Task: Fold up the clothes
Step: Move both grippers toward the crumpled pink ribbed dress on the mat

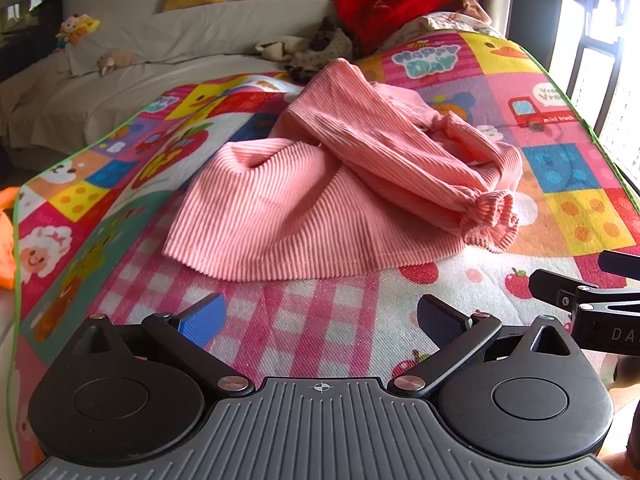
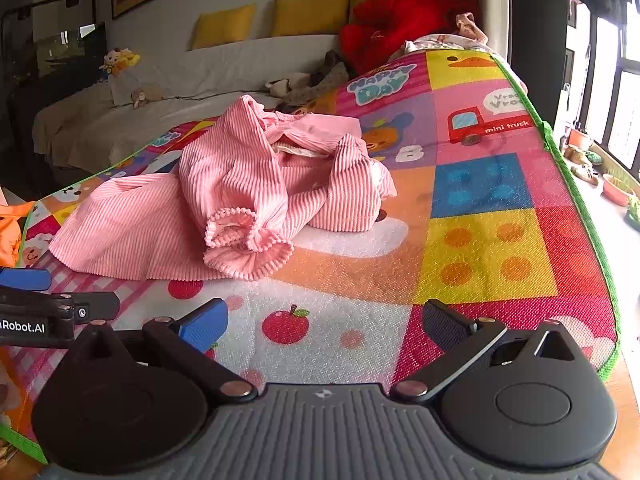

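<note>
The pink garment (image 1: pixel 340 184) lies crumpled on the patchwork play mat (image 1: pixel 576 208), ahead of both grippers and touching neither; its long axis seems to run from the flat hem nearest the left side, back and rightward toward the bunched body, though the heap hides the true outline. The left gripper (image 1: pixel 320 320) hangs just short of that straight hem, jaws spread wide and holding nothing; it looks the nearer of the two, with the hem almost dead ahead. In the right wrist view the garment (image 2: pixel 240 200) sits forward and to the left; a sleeve crosses the body and ends in a frilled, gathered cuff (image 2: pixel 244 240) that rests on the hem side. The right gripper (image 2: pixel 324 320) is likewise spread and empty, over bare mat (image 2: pixel 488 256), so it would need to reach leftward; the cloth is soft ribbed corduroy, limp and thick-folded; the mat is flat, foamy and lightly pebbled.
</note>
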The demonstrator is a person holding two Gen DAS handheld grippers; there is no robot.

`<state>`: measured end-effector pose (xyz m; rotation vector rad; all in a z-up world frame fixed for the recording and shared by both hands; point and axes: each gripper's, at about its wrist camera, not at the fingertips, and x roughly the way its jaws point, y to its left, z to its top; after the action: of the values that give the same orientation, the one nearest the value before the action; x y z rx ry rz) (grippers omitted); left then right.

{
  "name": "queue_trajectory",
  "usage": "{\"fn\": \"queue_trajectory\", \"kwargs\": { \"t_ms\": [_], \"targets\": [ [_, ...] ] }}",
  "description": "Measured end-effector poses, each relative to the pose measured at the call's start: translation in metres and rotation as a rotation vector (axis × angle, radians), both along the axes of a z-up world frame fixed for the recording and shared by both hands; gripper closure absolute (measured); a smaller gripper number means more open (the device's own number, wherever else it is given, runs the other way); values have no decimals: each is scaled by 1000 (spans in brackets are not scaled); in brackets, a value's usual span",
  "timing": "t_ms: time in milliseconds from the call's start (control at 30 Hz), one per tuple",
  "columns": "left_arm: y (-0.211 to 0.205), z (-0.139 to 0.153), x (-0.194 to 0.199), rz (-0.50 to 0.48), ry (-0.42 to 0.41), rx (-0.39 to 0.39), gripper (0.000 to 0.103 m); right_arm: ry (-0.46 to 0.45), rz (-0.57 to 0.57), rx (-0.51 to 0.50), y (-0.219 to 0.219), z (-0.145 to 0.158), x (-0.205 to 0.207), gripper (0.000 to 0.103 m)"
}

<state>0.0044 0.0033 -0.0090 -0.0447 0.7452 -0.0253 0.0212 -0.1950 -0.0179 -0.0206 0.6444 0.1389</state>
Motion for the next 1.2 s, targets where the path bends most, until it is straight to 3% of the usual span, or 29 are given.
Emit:
{"fn": "queue_trajectory", "kwargs": {
  "t_ms": [1200],
  "targets": [
    [-3,0,1,-8,8,18,0,-7,-3,-2,-1,2,3,0]
  ]
}}
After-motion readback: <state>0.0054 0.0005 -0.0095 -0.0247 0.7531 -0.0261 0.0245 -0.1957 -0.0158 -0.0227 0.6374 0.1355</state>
